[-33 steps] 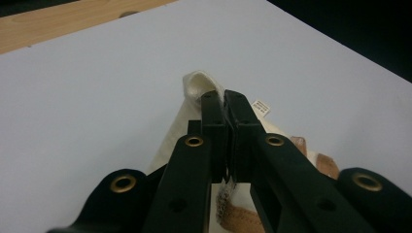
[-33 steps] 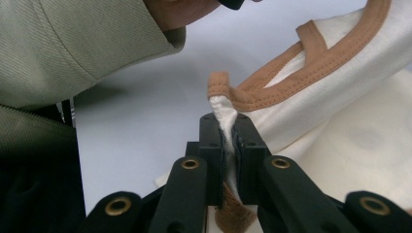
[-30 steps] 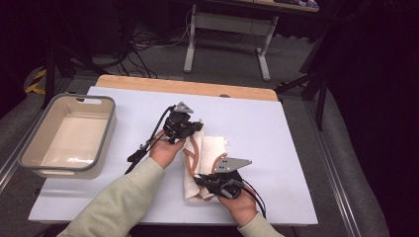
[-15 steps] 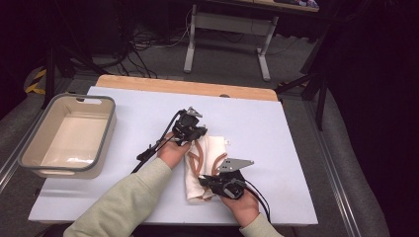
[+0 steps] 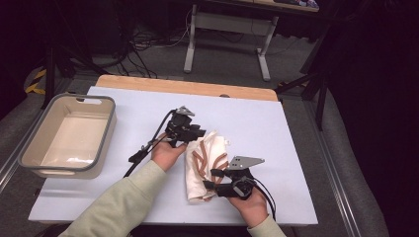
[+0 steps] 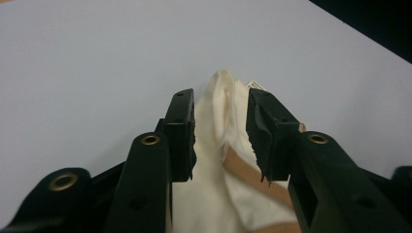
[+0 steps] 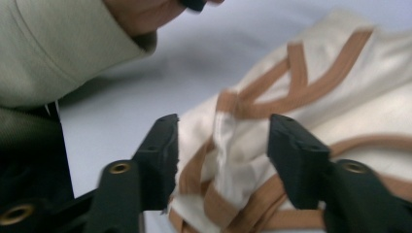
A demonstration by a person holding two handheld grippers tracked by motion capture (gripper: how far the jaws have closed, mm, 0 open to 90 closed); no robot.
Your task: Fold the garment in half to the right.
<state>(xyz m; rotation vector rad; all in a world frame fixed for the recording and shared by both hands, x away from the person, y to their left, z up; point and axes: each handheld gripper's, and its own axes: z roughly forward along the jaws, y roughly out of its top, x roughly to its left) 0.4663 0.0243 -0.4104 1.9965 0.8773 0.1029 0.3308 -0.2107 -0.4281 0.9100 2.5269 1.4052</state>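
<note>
cloth: cream cloth with tan straps, bunched mid-worktop between both hands; looks like it's just been set down
left tool: left tool at its far end; jaws just opened, fabric between, not pinched
right tool: right tool at the near end; same, just opened
room: grey-rimmed tub well off to the left; bare worktop all round; front edge near

We see a cream cloth with brown straps lying bunched on the white table, between our two grippers. Our left gripper sits at the cloth's far left edge, its jaws having just been opening, with the cloth's edge by them. Our right gripper lies at the near end, jaws likewise just opening over the fabric. A beige grey-rimmed bin stands well apart at the left.
</note>
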